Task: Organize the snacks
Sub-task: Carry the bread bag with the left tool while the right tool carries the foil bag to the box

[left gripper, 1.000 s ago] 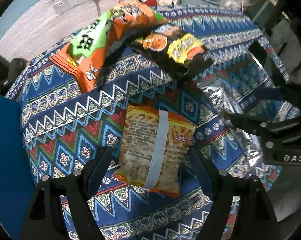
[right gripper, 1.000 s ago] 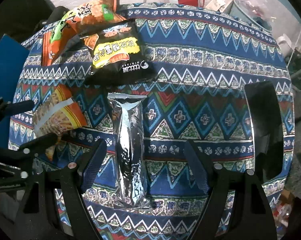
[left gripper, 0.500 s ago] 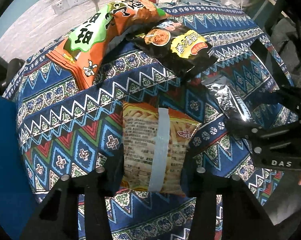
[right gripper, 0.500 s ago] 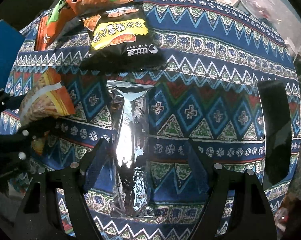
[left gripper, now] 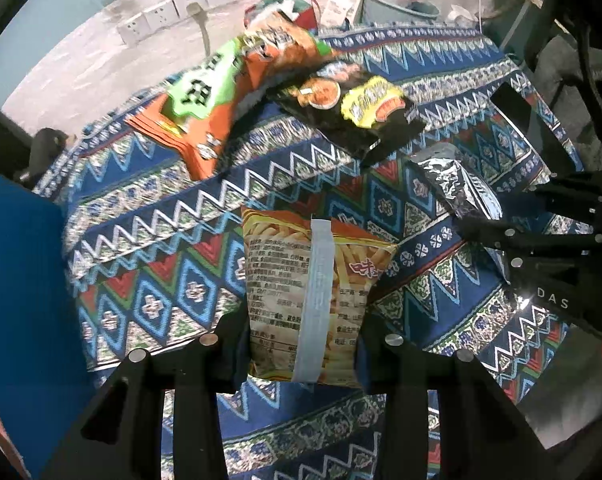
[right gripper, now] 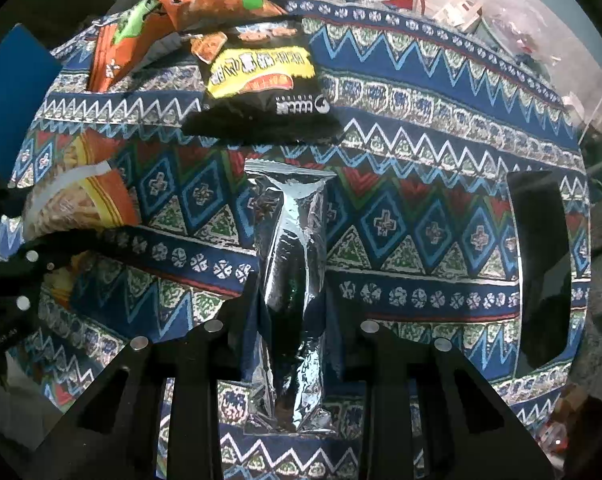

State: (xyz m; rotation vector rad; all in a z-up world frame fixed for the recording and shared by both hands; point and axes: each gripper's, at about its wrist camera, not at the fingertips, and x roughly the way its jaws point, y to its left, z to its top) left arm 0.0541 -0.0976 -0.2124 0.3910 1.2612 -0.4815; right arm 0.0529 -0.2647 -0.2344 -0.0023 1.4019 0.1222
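Just now both grippers have finished closing, each on its own snack. The left gripper [left gripper: 301, 344] clamps the lower sides of the fries packet [left gripper: 313, 300], a puffy orange-and-yellow bag lying back side up, with small print and a pale seam strip down its middle. The right gripper [right gripper: 293, 316] pinches the silver foil pouch [right gripper: 291, 264], a narrow, crinkled, mirror-bright bag that creases inward where the pads press it.

Both bags sit on the patterned tablecloth [right gripper: 421, 208], a woven-looking fabric in blue, red and green bands of zigzags and diamonds covering a round table. In the left view the two grippers stand near one another, with a strip of bare cloth between the two held bags.

Toward the far edge lie two more snacks: the black noodle-snack bag [right gripper: 261, 92], glossy with a yellow label, just beyond the pouch's top seal, and the orange-and-green chip bag [left gripper: 221, 92], large and glossy, partly tucked under the black one and reaching close to the table rim. On the right side of the cloth, in the right view, rests a dark flat rectangular object [right gripper: 541, 264] near the edge; the widest open cloth lies between it and the foil pouch. A blue panel [left gripper: 17, 300] borders the table's left side.
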